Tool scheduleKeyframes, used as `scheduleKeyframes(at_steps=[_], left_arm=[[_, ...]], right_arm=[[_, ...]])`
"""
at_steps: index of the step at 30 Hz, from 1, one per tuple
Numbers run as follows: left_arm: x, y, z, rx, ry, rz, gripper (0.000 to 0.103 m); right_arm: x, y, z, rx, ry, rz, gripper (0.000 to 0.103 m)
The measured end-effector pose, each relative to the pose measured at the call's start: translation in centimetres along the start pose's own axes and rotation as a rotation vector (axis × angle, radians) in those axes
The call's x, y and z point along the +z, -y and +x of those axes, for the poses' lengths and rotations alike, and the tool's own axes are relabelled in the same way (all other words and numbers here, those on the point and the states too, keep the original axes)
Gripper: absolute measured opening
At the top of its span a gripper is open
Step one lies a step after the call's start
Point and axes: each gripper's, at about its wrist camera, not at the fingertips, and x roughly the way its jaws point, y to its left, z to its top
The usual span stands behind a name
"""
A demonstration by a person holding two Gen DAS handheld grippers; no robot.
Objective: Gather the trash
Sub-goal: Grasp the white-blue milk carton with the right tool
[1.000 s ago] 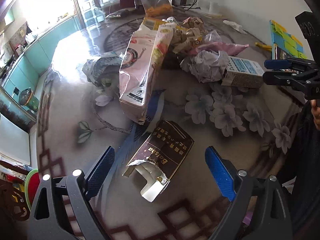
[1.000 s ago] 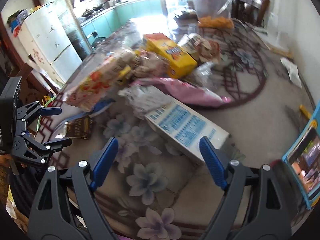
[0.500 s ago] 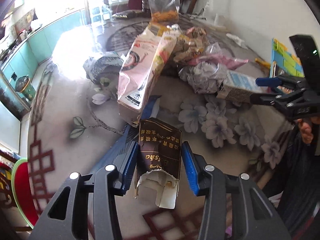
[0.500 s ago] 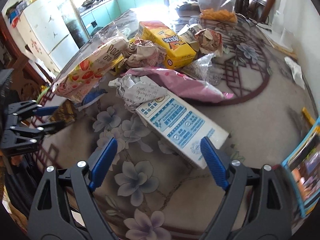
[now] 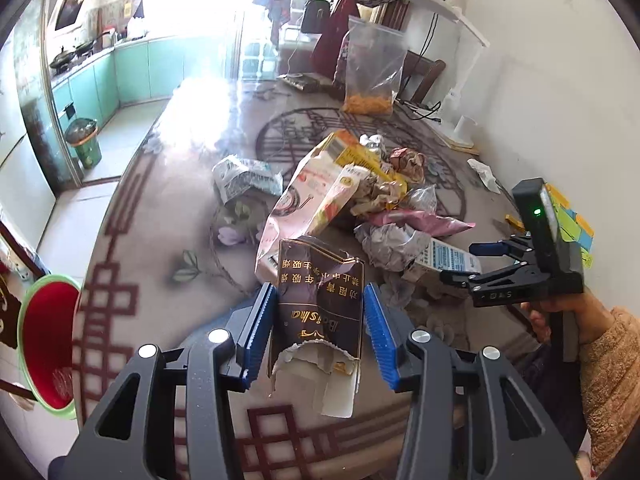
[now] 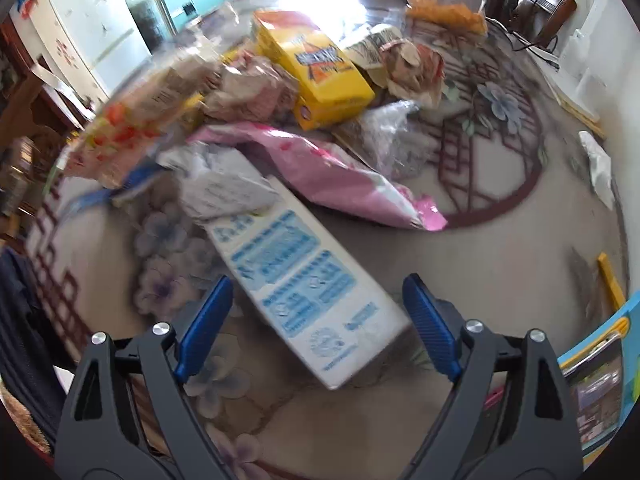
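Observation:
My left gripper [image 5: 318,292] is shut on a torn dark brown carton [image 5: 320,320] with gold lettering and holds it up off the table. The carton's ripped white end hangs toward the camera. A white carton with blue print [image 6: 292,276] lies flat on the flowered tabletop [image 6: 500,272]. Its near end sits between the spread pads of my right gripper [image 6: 317,280], which is open. The left wrist view shows that right gripper [image 5: 468,264] at the carton's end, gripped by a hand in a tan sleeve.
Behind the white carton is a trash heap: a pink bag [image 6: 332,176], a yellow box [image 6: 316,72], crumpled paper [image 5: 390,244], a strawberry snack bag [image 5: 312,200]. A red bin with a green rim [image 5: 44,344] stands below the table's left edge. Colourful books [image 6: 596,376] lie at the right.
My left gripper closed on the brown carton and rose with it off the table. My right gripper came down closer, and the white carton's end now lies between its pads.

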Motion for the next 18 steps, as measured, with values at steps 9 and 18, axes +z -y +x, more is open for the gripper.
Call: scheduleKeyframes(at_steps=[9, 18], left_arm=[[-0.1, 0.2, -0.3, 0.012, -0.004, -0.002, 0.044], [-0.1, -1.1, -1.4, 0.046, 0.04, -0.052, 0.044]], right_arm=[[-0.8, -0.8, 0.7, 0.015, -0.048, -0.044, 0.069], [-1.5, -1.6, -3.8, 0.153, 0.076, 0.069, 0.053]])
